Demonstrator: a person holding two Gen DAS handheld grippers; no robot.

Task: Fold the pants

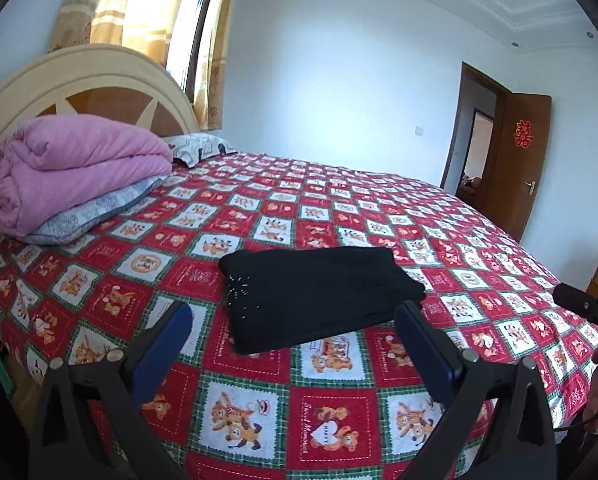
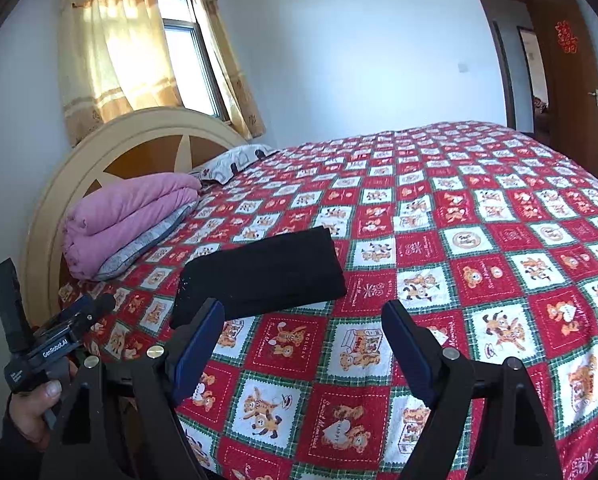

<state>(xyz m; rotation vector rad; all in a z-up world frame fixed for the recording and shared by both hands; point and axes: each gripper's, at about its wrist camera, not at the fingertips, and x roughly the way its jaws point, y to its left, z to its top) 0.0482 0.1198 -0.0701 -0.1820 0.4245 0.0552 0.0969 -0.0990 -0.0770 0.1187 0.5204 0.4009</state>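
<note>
The black pants [image 1: 319, 296] lie folded into a compact rectangle on the red patchwork bedspread [image 1: 331, 404]; the right wrist view shows the same pants [image 2: 263, 272] left of centre. My left gripper [image 1: 295, 316] hovers above the bed just short of the bundle, open, with nothing between its blue pads. My right gripper [image 2: 303, 316] is also open and empty, pulled back over the bedspread [image 2: 459, 240] to the right of the pants. A hand [image 2: 31, 408] holds the left gripper's body at the lower left of the right wrist view.
A folded pink quilt [image 1: 75, 168] rests on a grey pillow [image 1: 95, 212] by the cream headboard [image 1: 79, 76], with a patterned pillow [image 1: 199, 148] behind. A curtained window [image 2: 187, 52] is on the far wall, an open brown door [image 1: 515, 168] at the right.
</note>
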